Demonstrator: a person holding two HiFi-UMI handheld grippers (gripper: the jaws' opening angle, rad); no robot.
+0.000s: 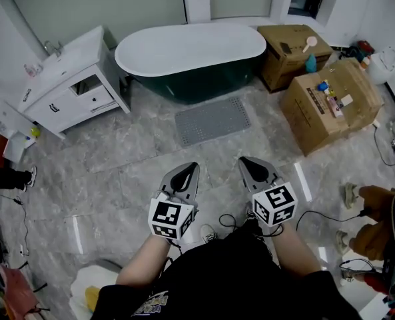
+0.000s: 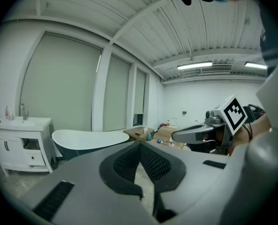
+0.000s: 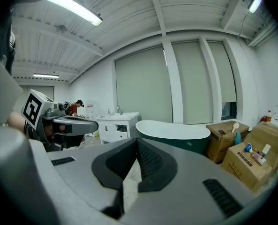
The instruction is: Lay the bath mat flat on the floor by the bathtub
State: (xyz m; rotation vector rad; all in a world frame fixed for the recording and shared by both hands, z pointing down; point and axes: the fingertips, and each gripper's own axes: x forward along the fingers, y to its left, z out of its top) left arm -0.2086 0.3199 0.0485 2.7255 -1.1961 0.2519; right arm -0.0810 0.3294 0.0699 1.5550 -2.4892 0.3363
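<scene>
A grey bath mat lies flat on the marble floor, just in front of the dark green bathtub with its white inside. The tub also appears in the left gripper view and in the right gripper view. My left gripper and right gripper are held side by side above the floor, well short of the mat. Both are shut with nothing between the jaws. Each gripper sees the other: the right gripper and the left gripper.
A white vanity with a sink stands left of the tub. Cardboard boxes with small items on top sit to the right. Cables run over the floor near my feet. Another person's legs are at the right edge.
</scene>
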